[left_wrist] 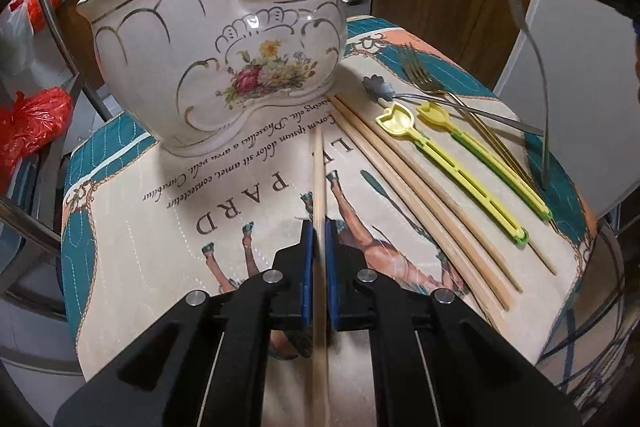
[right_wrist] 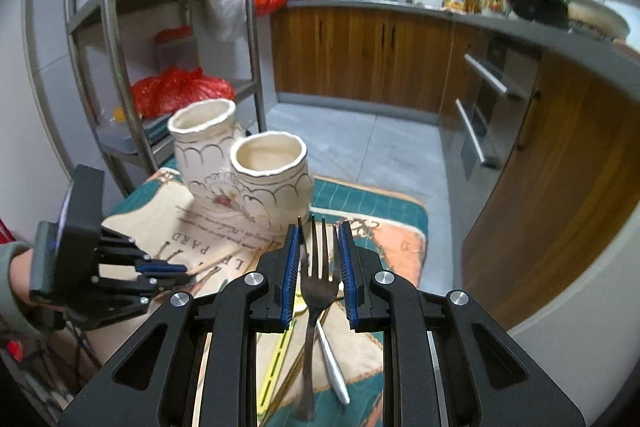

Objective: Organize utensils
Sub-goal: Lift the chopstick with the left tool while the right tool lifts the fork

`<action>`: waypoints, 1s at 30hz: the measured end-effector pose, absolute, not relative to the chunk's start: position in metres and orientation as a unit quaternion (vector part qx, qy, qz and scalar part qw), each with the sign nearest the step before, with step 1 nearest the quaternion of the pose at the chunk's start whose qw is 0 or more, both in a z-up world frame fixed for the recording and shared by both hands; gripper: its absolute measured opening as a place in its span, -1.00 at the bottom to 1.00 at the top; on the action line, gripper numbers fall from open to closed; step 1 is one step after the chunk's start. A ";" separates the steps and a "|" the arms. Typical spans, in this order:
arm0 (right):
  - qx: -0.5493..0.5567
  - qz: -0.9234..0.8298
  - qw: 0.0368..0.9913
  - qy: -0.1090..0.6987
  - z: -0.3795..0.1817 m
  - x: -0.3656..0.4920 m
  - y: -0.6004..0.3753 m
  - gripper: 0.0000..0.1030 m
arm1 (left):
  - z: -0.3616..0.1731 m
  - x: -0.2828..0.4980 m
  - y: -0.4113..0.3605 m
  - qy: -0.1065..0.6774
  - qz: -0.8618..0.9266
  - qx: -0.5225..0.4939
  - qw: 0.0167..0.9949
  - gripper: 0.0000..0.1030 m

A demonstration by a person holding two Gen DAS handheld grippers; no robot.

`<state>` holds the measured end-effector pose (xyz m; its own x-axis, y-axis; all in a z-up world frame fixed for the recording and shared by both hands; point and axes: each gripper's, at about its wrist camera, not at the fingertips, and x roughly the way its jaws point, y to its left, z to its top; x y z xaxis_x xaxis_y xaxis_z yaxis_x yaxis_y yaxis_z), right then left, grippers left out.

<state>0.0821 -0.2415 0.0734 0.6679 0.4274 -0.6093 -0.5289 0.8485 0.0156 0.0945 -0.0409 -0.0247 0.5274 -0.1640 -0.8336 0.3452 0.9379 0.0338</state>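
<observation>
A white ceramic two-cup holder point(left_wrist: 208, 43) with a flower print stands on the printed cloth; it also shows in the right wrist view point(right_wrist: 244, 179). My left gripper point(left_wrist: 319, 227) is shut on a wooden chopstick point(left_wrist: 319, 187) that points at the holder's base. Three chopsticks point(left_wrist: 420, 195), two yellow plastic utensils point(left_wrist: 448, 163), a gold fork point(left_wrist: 420, 75) and a silver spoon point(left_wrist: 440, 103) lie to the right. My right gripper point(right_wrist: 319, 239) is open above the cloth, its fingers on either side of the fork point(right_wrist: 316, 291) lying below.
The small table's cloth point(left_wrist: 168, 227) ends close on all sides. A metal shelf rack point(right_wrist: 120, 39) with red bags stands left of the table. Wooden kitchen cabinets point(right_wrist: 360, 55) line the back and right.
</observation>
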 end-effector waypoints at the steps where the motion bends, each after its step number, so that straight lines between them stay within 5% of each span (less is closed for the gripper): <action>1: -0.083 0.261 0.911 0.308 0.075 0.078 -0.242 -0.61 | -0.025 0.093 -0.040 0.462 -0.147 0.097 0.869 -0.88; 13: -0.088 0.252 0.925 0.271 0.097 0.037 -0.241 -0.65 | -0.020 0.083 -0.039 0.466 -0.164 0.115 0.862 -0.86; 17: -0.083 0.257 0.928 0.257 0.102 0.030 -0.237 -0.94 | -0.027 0.090 -0.045 0.465 -0.162 0.120 0.862 -0.86; 30: -0.094 0.273 0.922 0.258 0.102 0.029 -0.215 -0.95 | -0.007 0.073 -0.022 0.397 -0.190 0.088 0.894 -0.89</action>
